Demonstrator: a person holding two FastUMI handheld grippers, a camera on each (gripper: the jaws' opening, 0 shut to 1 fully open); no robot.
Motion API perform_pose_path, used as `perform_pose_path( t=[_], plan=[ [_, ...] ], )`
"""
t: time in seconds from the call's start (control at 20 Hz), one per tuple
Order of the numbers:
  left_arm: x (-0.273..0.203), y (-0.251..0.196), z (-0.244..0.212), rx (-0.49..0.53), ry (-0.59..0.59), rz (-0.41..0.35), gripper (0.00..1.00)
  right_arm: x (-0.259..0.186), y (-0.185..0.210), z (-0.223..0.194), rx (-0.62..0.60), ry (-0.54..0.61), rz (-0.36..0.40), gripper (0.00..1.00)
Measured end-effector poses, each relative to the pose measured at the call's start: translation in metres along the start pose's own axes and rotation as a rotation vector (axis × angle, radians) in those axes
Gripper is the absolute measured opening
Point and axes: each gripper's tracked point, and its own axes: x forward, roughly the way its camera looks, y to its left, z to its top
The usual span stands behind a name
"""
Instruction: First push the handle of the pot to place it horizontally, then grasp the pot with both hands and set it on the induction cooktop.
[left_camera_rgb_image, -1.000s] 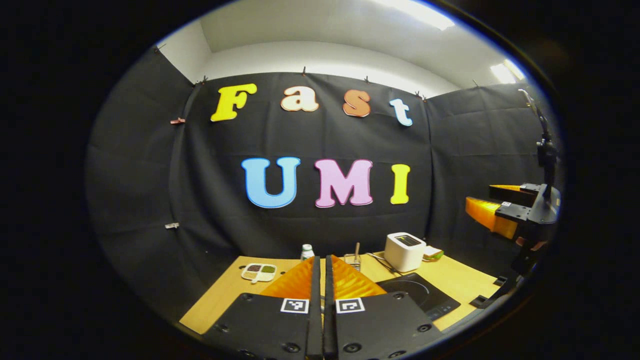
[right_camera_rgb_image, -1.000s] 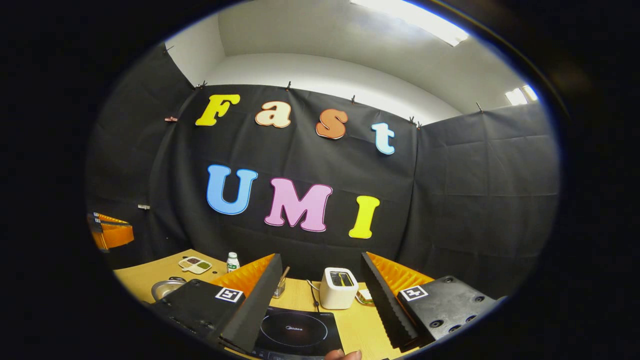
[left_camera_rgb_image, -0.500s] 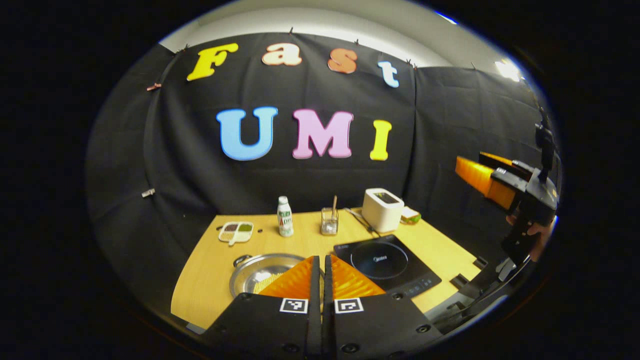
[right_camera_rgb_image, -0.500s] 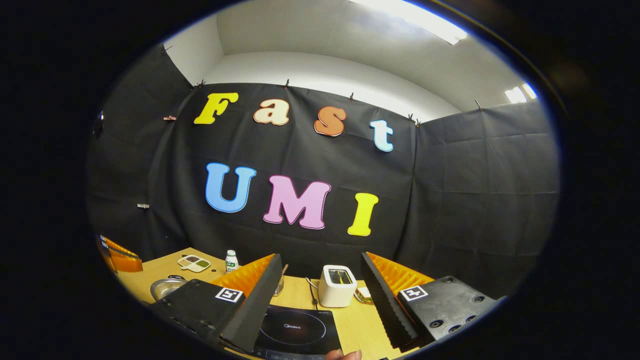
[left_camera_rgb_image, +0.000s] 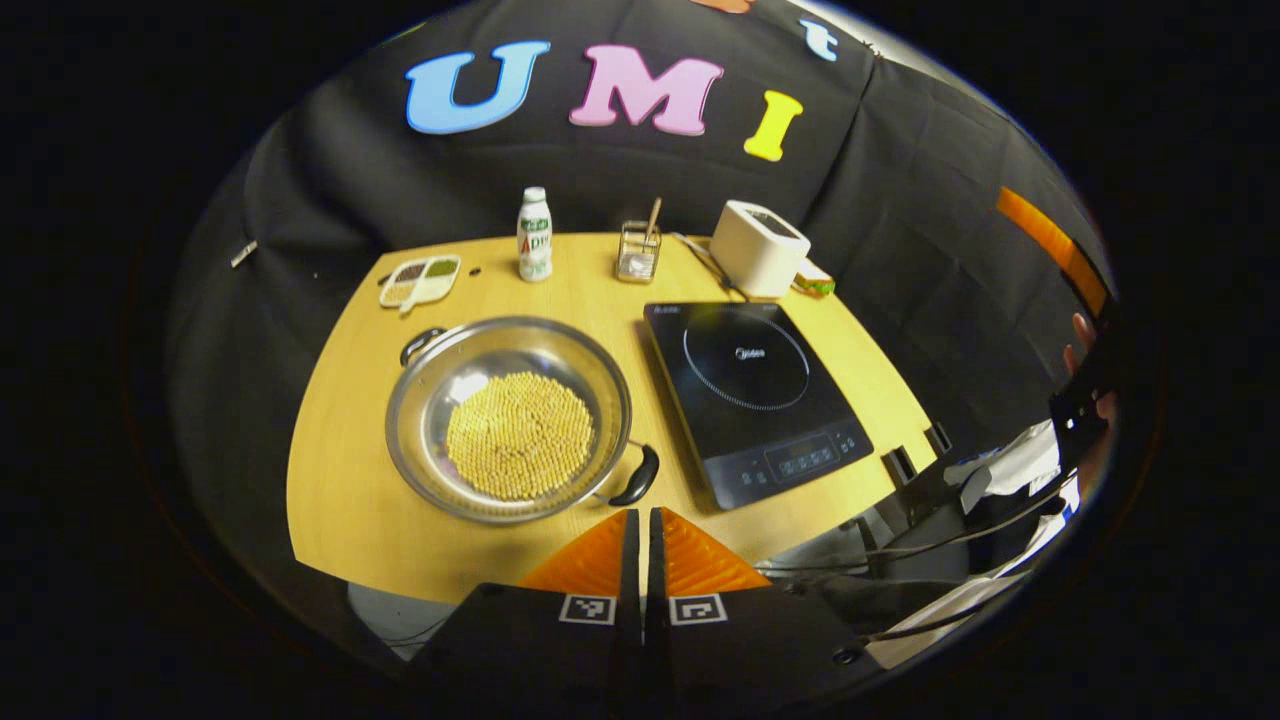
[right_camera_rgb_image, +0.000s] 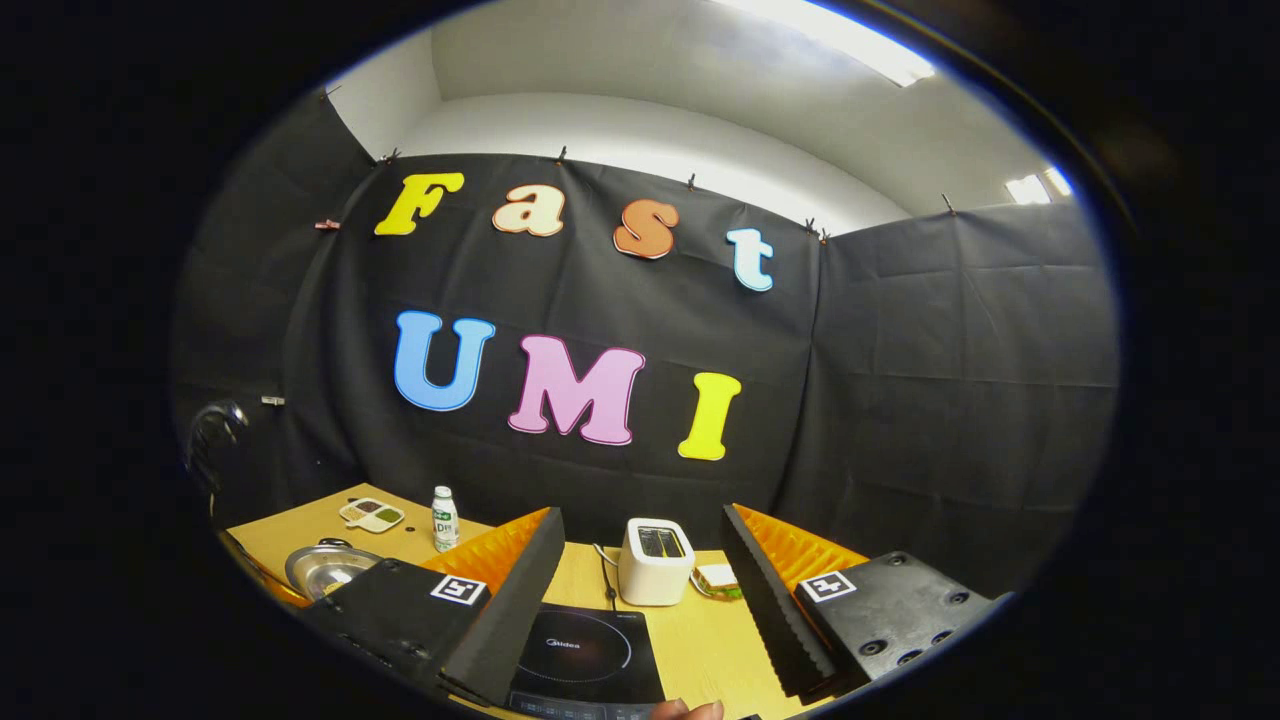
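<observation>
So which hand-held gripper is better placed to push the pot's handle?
Left. The left hand-held gripper, fingers together, sits just short of the pot's near black handle. The right hand-held gripper, open, faces the induction cooktop.

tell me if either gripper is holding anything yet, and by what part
Nothing is held. The left gripper is shut on nothing, short of the pot. The right gripper is open and empty.

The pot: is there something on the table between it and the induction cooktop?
Nothing visible does. The pot sits directly beside the induction cooktop, with bare table between them. The bottle, holder and toaster stand farther back.
</observation>
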Motion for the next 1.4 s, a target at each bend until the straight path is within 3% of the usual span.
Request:
perform_pose_path(
  t=[0.35, 0.55, 0.9, 1.4],
  plan=[
    [0.045, 0.012, -0.045, 0.017, 0.236, -0.032, 0.05, -0.006, -0.031, -0.017, 0.002, 0.042, -0.05, 0.98],
    [0.07, 0.029, -0.059, 0.049, 0.329, 0.038, 0.05, -0.007, -0.047, -0.027, 0.001, 0.06, -0.056, 0.98],
    [0.106, 0.044, -0.06, 0.08, 0.381, 0.128, 0.05, -0.001, -0.073, -0.039, 0.015, 0.079, -0.069, 0.98],
    [0.13, 0.034, -0.04, 0.102, 0.388, 0.168, 0.05, 0.008, -0.092, -0.052, 0.018, 0.103, -0.059, 0.98]
  ],
)
